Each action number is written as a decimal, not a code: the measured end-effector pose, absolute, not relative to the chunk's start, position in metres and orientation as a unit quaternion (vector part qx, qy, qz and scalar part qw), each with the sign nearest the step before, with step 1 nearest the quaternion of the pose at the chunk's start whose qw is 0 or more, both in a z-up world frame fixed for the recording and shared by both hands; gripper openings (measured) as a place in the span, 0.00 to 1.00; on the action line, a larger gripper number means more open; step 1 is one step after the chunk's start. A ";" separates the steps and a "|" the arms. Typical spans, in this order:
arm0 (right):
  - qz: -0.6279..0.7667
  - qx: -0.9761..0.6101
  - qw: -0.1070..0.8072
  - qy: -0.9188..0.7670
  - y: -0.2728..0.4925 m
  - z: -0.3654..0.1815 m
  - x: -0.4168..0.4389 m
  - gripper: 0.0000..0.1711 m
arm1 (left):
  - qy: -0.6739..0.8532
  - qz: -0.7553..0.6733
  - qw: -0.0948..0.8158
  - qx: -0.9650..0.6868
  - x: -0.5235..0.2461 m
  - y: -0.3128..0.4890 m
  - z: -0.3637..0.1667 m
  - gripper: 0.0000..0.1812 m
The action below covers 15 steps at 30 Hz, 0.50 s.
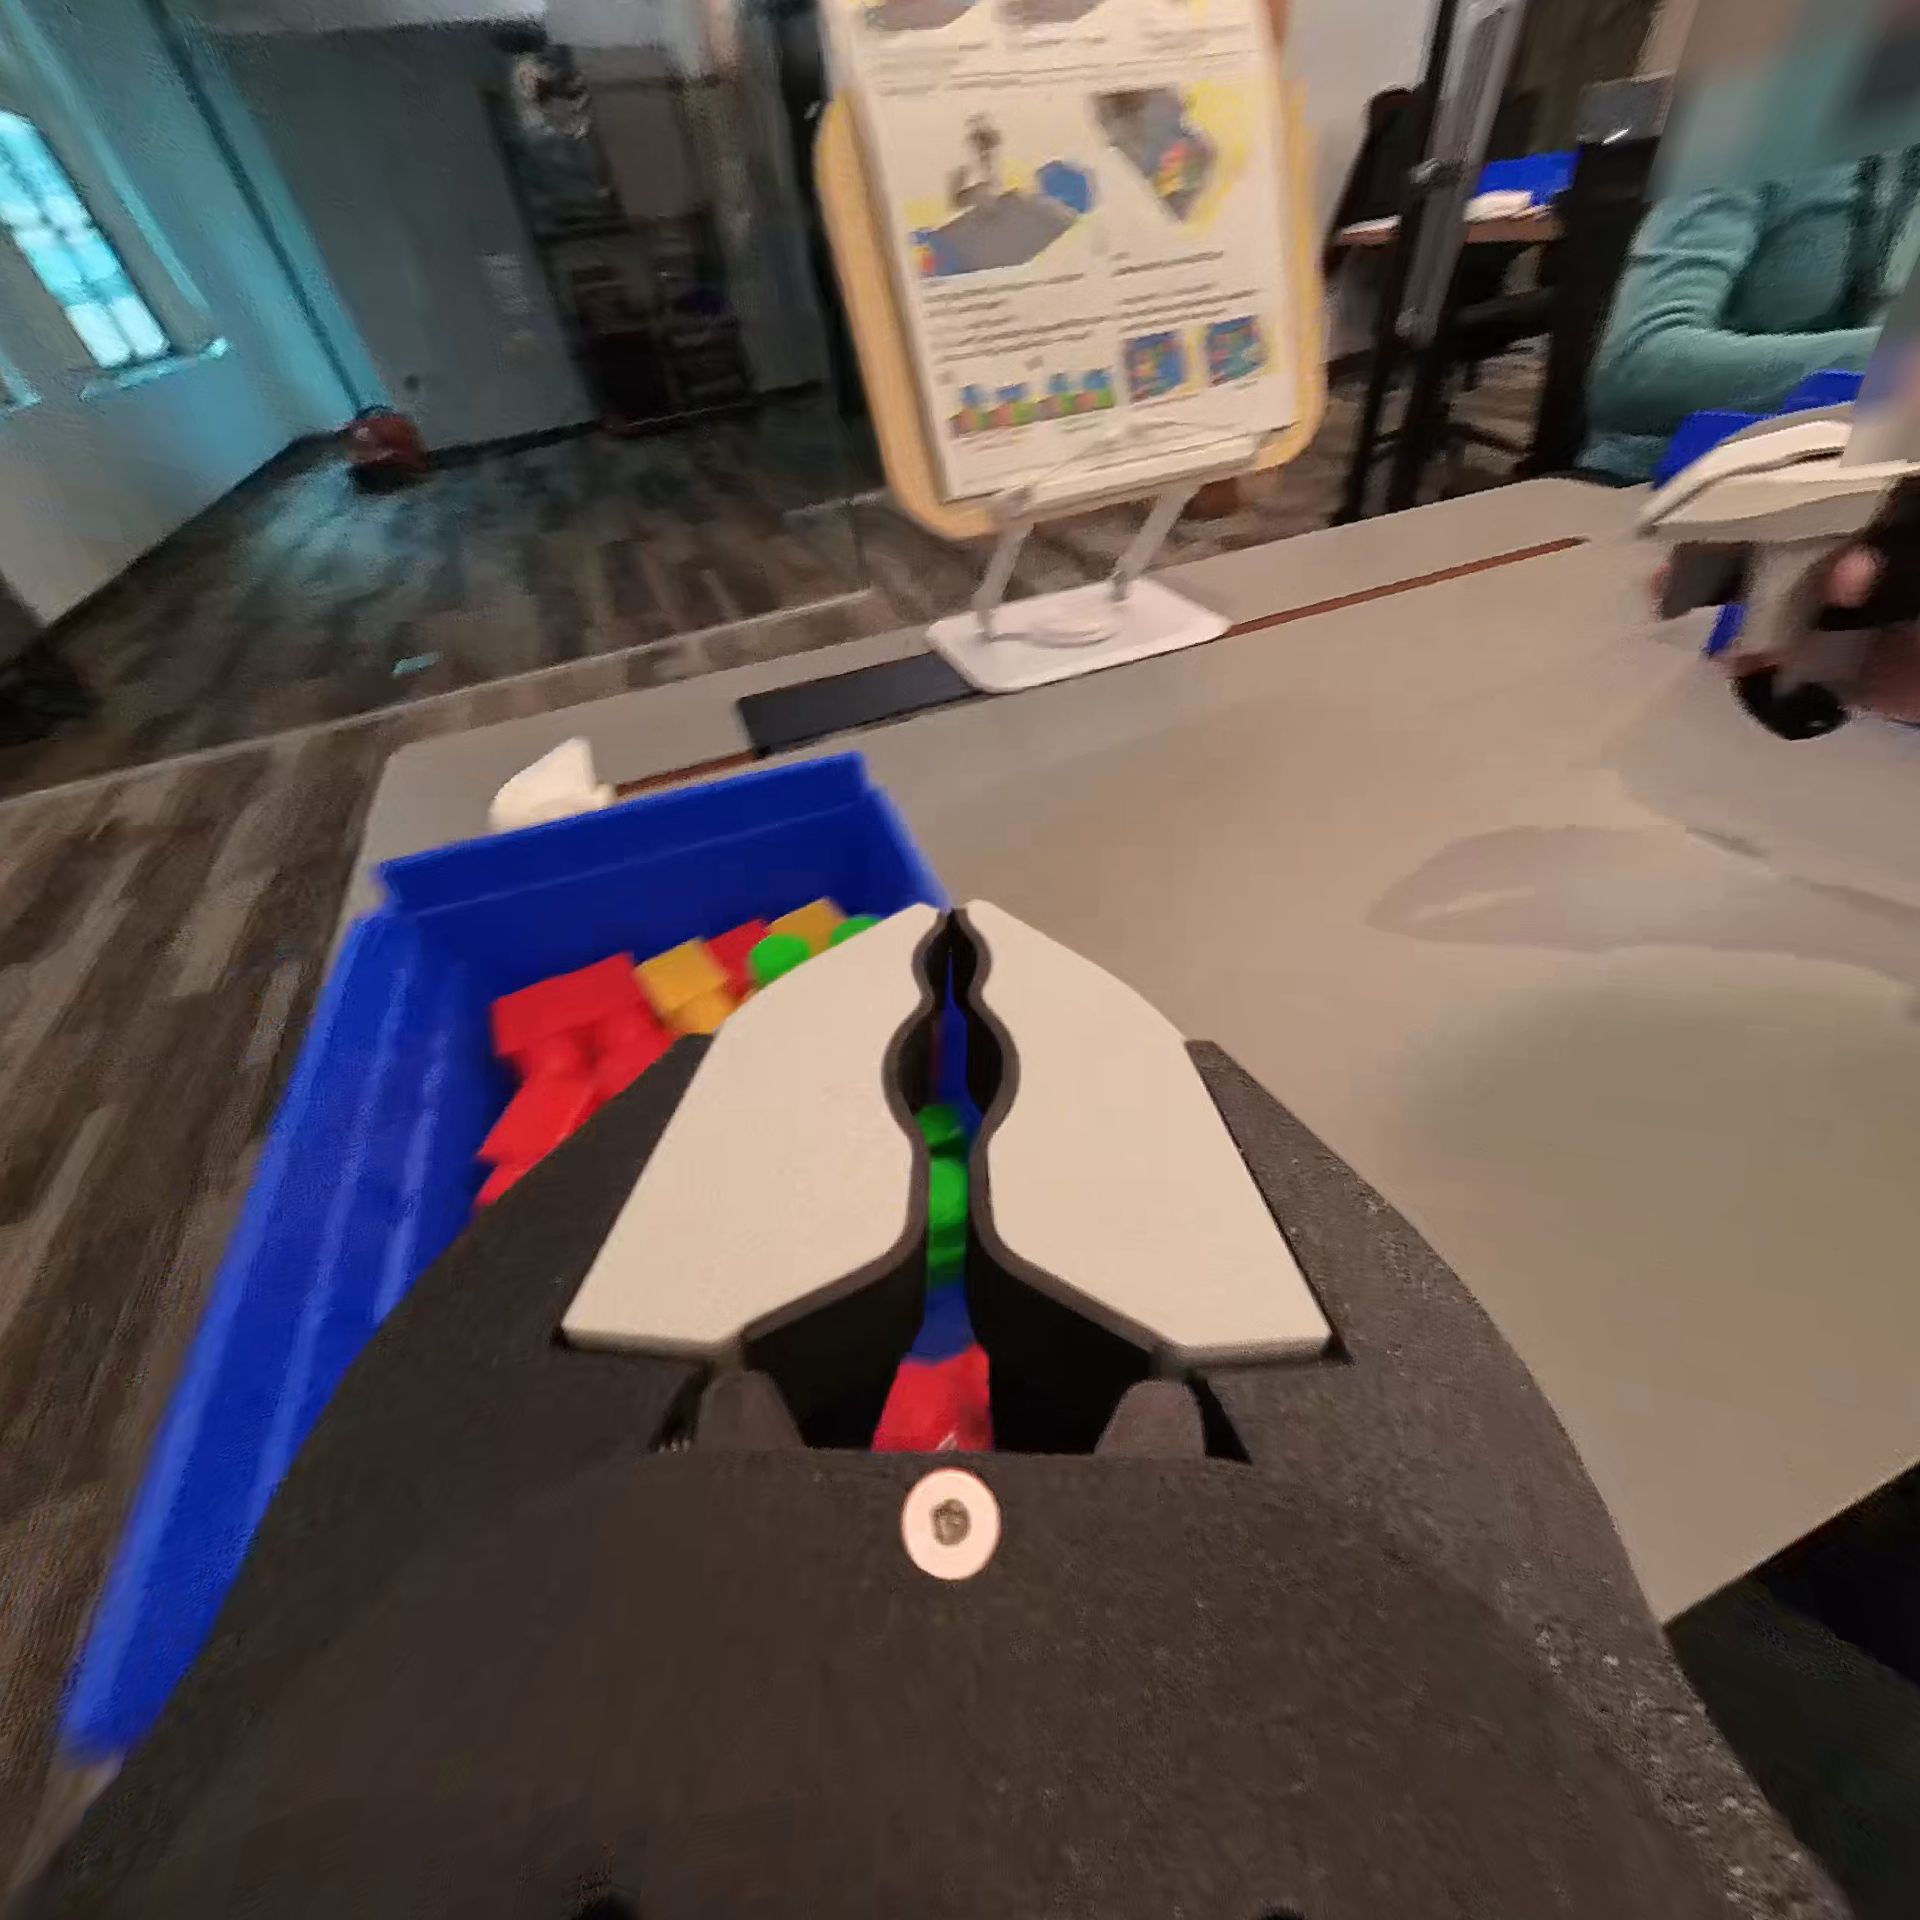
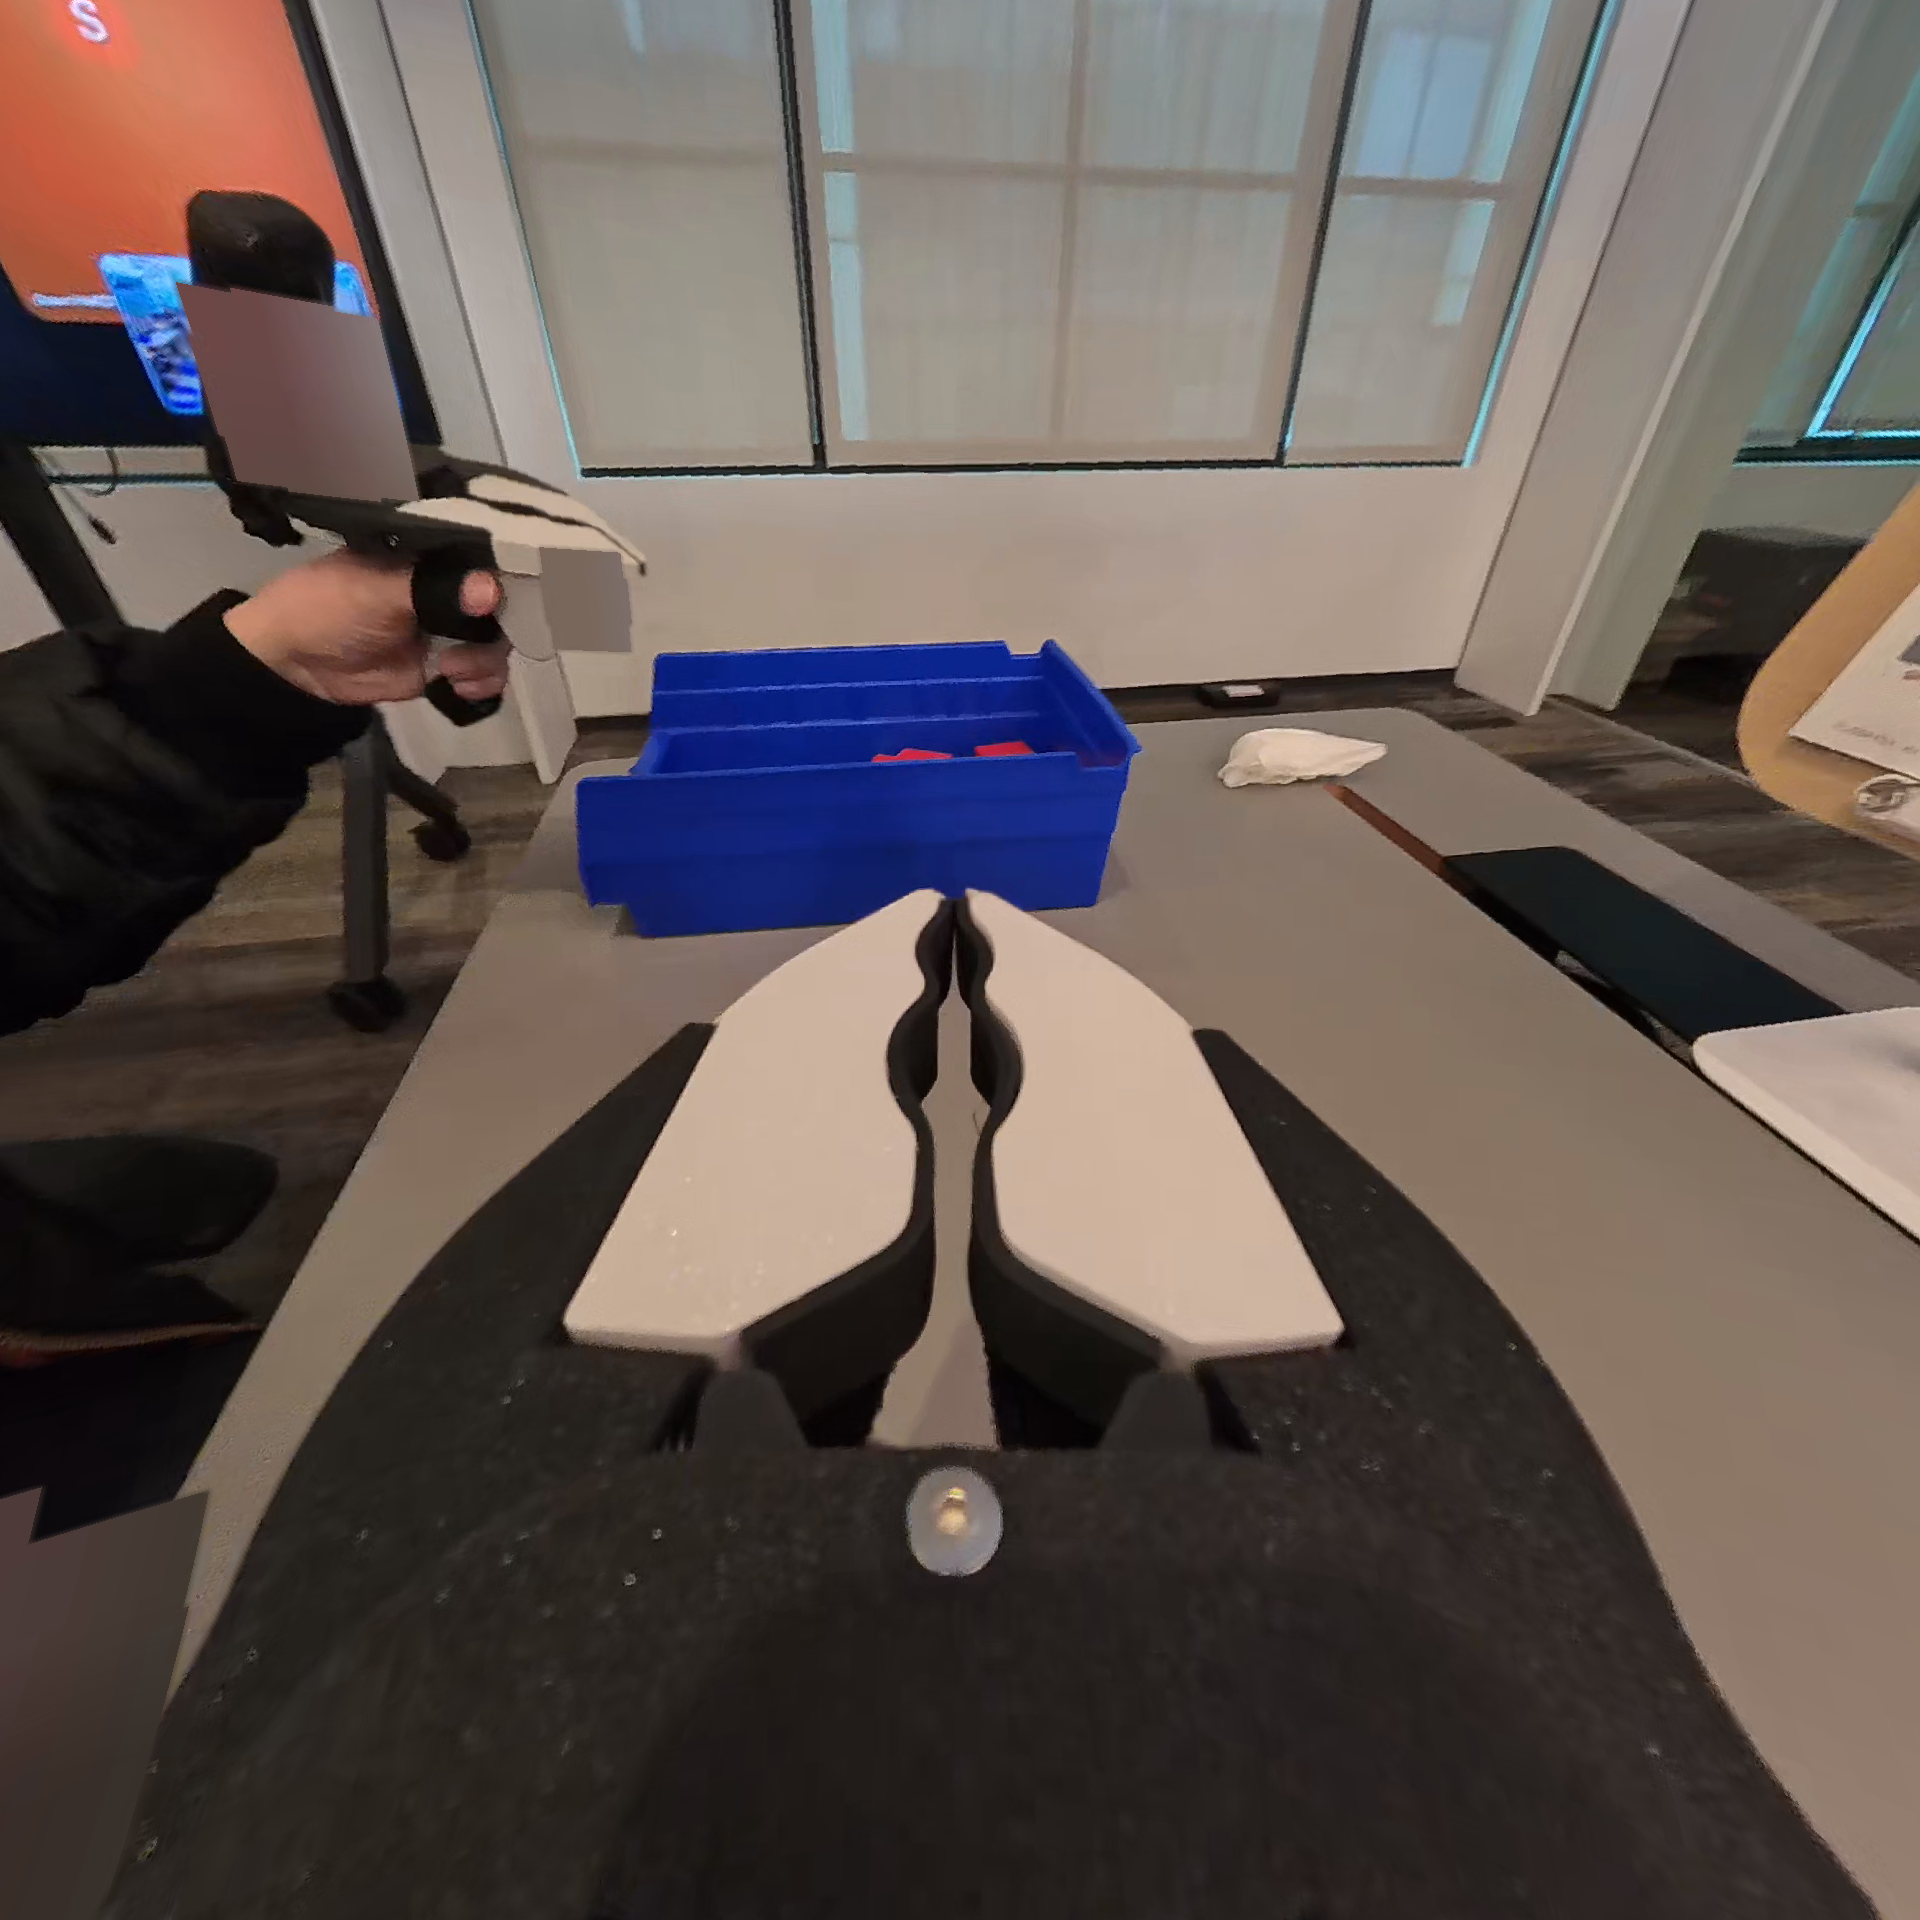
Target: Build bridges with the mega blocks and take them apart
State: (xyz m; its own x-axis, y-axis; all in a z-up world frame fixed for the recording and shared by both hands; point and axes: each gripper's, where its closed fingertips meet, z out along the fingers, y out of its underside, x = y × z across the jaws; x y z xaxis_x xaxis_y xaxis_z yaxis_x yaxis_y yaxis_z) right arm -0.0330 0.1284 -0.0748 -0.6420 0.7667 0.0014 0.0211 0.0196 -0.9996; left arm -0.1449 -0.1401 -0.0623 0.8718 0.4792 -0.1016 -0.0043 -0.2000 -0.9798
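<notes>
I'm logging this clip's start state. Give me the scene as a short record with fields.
left gripper: shut, empty, above the bin
right gripper: shut, empty, over the table
blue bin: on the grey table, near its far end
blocks: red, yellow, green, blue, loose in the bin
bridge: none built
instruction sheet: on a stand at the table's edge
white cloth: beside the bin

Printed writing covers the instruction sheet (image 1: 1081,239) on its stand, and a white letter marks the orange screen (image 2: 156,135).
</notes>
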 end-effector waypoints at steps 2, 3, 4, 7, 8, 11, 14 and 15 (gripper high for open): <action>0.640 -0.313 0.285 -0.641 0.130 -0.075 -0.036 0.00 | -0.196 0.203 0.588 -0.758 -0.172 -0.171 -0.067 0.00; 0.649 -0.315 0.268 -0.639 0.129 -0.076 -0.036 0.00 | -0.216 0.213 0.577 -0.759 -0.186 -0.185 -0.069 0.00; 0.655 -0.320 0.257 -0.635 0.130 -0.077 -0.037 0.00 | -0.234 0.215 0.562 -0.764 -0.198 -0.194 -0.074 0.00; 0.657 -0.332 0.250 -0.629 0.137 -0.084 -0.044 0.00 | -0.279 0.197 0.499 -0.796 -0.222 -0.207 -0.102 0.04; 0.660 -0.332 0.246 -0.628 0.139 -0.087 -0.047 0.00 | -0.287 0.195 0.474 -0.809 -0.227 -0.208 -0.112 0.07; 0.667 -0.329 0.226 -0.629 0.141 -0.095 -0.053 0.00 | -0.287 0.206 0.424 -0.834 -0.241 -0.200 -0.129 0.17; 0.672 -0.332 0.205 -0.630 0.141 -0.109 -0.059 0.00 | -0.243 0.250 0.380 -0.857 -0.263 -0.185 -0.133 0.21; 0.671 -0.334 0.194 -0.632 0.140 -0.114 -0.060 0.00 | -0.228 0.253 0.360 -0.869 -0.268 -0.180 -0.135 0.21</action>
State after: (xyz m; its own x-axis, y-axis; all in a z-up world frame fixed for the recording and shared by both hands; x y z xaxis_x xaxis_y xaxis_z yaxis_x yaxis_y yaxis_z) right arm -0.0602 0.1398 -0.1141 -0.7009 0.6838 -0.2030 0.1614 -0.1253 -0.9789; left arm -0.2675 -0.1796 -0.1354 0.7673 0.5789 -0.2759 0.2144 -0.6371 -0.7404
